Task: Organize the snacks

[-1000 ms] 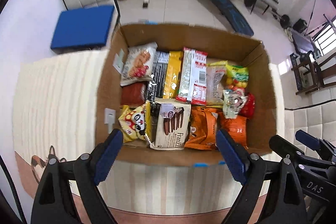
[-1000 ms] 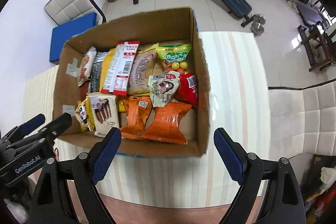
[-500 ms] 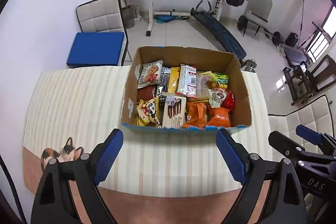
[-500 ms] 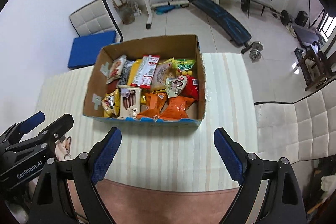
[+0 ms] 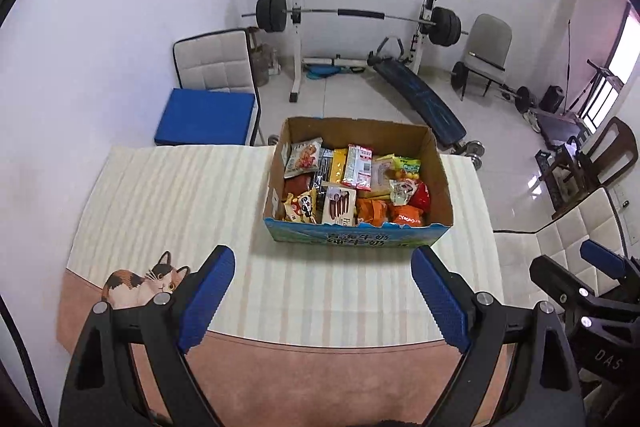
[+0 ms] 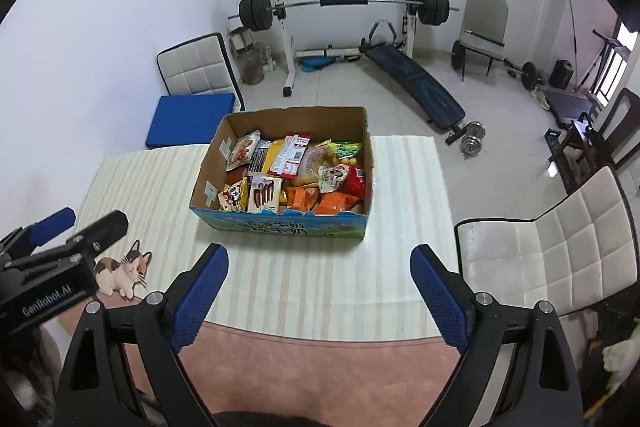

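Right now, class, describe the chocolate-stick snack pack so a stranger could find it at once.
Find the cardboard box on the striped table. In its front row stands the chocolate-stick pack, between the yellow panda bag and orange packets. It alone is white, printed with brown sticks.

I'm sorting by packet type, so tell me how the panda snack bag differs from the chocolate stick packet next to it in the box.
The panda snack bag is yellow with a cartoon panda face; the chocolate stick packet is pale with dark brown sticks pictured. The panda bag looks smaller and crinkled, the stick packet taller and flatter. The panda bag sits nearer the box's left wall. Both stand in the front row of the cardboard box, untouched by either gripper.
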The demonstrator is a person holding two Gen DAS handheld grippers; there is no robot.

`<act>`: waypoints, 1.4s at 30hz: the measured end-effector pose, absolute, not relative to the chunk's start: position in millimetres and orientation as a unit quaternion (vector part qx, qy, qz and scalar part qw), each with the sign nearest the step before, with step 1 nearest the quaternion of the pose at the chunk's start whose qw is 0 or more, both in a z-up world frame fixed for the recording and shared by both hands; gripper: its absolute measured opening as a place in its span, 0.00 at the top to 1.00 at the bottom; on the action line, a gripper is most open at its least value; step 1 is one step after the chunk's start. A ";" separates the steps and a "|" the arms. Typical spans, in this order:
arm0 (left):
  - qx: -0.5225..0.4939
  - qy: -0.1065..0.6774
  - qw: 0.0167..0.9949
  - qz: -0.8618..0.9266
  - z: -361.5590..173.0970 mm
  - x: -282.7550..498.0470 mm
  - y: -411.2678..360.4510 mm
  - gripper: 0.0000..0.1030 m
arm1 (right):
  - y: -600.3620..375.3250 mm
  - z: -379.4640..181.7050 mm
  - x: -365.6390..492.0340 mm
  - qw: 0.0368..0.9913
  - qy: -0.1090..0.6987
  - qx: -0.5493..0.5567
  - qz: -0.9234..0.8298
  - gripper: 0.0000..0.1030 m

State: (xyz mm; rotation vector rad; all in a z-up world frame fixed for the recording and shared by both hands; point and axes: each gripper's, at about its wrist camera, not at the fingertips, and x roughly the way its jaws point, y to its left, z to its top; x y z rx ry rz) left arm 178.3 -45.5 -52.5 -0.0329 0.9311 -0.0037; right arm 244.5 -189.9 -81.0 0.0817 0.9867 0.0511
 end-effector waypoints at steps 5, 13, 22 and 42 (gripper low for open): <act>-0.007 0.432 0.902 -0.004 -40.1 160.4 -50.3 0.12 | -189.1 -65.4 217.6 0.886 0.463 0.031 0.020 0.08; -0.014 0.427 0.904 -0.008 -38.9 148.5 -53.9 0.12 | -183.6 -57.4 203.9 0.889 0.456 0.019 0.017 0.07; -0.017 0.415 0.910 0.000 -42.0 152.9 -49.8 0.12 | -191.2 -47.2 207.7 0.904 0.426 0.033 -0.003 0.03; -0.006 0.414 0.910 0.021 -80.0 217.8 -44.9 0.10 | -194.3 -80.9 273.6 0.907 0.418 0.026 -0.047 0.01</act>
